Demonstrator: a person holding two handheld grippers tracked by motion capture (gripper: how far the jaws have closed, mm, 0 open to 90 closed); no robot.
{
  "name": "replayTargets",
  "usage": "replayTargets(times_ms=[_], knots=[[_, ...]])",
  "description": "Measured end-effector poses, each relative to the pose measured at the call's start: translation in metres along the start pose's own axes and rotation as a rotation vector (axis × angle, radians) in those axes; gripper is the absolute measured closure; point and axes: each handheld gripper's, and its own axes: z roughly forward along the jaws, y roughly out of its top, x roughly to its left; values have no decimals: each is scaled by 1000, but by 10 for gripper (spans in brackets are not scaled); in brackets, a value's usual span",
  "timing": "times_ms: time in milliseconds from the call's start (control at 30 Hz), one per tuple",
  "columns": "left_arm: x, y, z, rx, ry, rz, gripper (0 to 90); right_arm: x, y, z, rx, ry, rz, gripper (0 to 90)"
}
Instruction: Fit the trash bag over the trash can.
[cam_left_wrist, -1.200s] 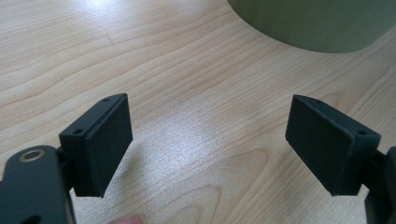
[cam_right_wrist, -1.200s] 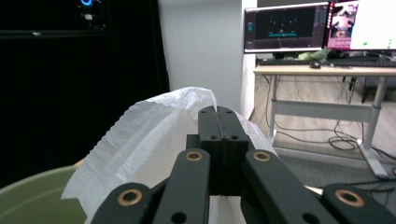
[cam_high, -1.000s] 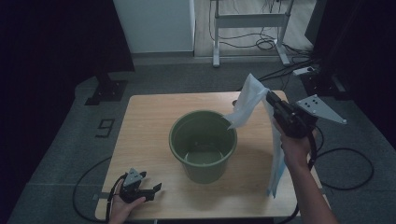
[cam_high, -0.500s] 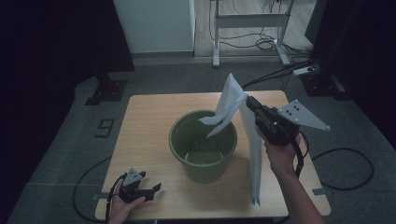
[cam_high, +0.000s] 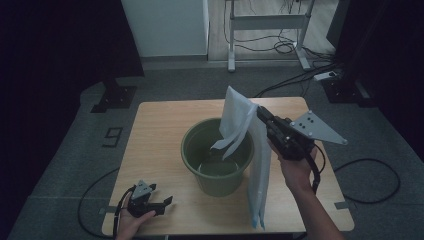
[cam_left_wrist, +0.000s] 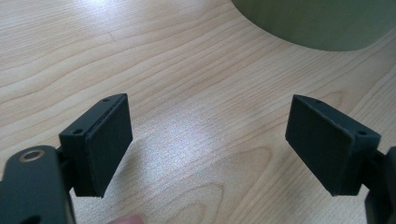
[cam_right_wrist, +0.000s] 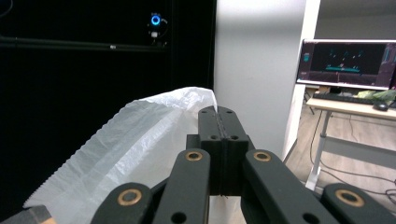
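While its jaws are clamped on a white plastic bag (cam_high: 245, 135), the right gripper (cam_high: 261, 114) holds it above a green bucket (cam_high: 218, 155) mid-surface; the left gripper (cam_high: 165, 202) rests at the wooden surface's (cam_high: 155, 130) near edge, jaws spread wide and empty

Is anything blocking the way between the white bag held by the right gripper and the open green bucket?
Nothing visible does. The right gripper holds the white bag beside the green bucket, one corner already drooping over its open mouth. The left gripper rests apart on the table.

digit 9 (cam_high: 114, 135) (on the floor (cam_high: 70, 150))
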Motion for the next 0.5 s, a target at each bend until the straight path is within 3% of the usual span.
replayTargets(times_ms=[267, 500], knots=[[0, 0, 0, 0, 2, -1, 145, 14, -30, 14, 66, 34, -5, 893], [1, -1, -1, -1, 3, -1, 145, 38, -58, 21, 124, 100, -25, 892]])
